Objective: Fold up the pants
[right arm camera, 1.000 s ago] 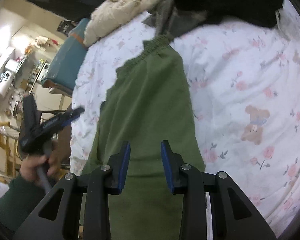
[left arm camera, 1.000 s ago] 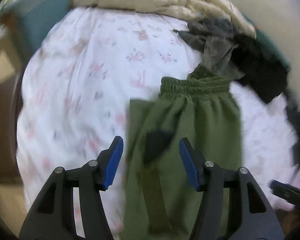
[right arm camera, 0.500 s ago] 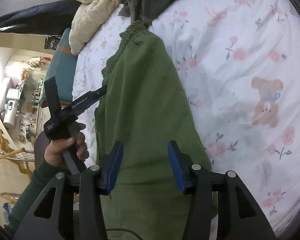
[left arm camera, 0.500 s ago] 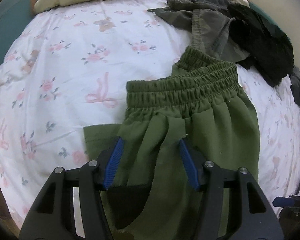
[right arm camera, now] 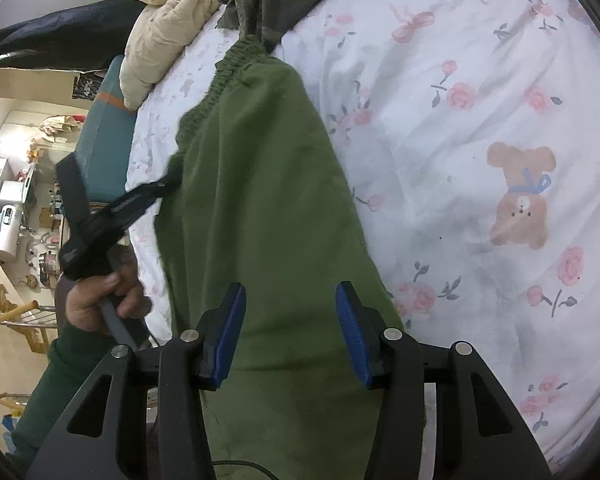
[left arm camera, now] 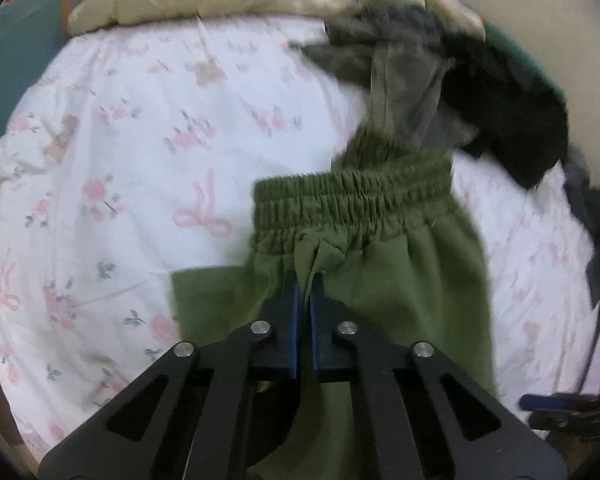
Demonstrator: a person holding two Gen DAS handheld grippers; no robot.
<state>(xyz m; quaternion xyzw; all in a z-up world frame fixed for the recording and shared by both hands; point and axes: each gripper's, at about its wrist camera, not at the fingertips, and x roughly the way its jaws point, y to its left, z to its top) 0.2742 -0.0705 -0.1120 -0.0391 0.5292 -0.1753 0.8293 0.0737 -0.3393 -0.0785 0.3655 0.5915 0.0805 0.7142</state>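
Left tongs (left arm camera: 305,280) pinch soft olive pants (left arm camera: 400,280) (ruched elastic waistband); right tongs (right arm camera: 290,300) gape above them

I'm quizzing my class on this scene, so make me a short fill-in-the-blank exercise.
1. The left hand-held gripper is shut on a pinch of the olive-green cotton pants just below their elastic ____.
2. The right hand-held gripper is ____.
3. The white bedsheet has pink roses and a brown ____.

Missing: waistband; open; bear
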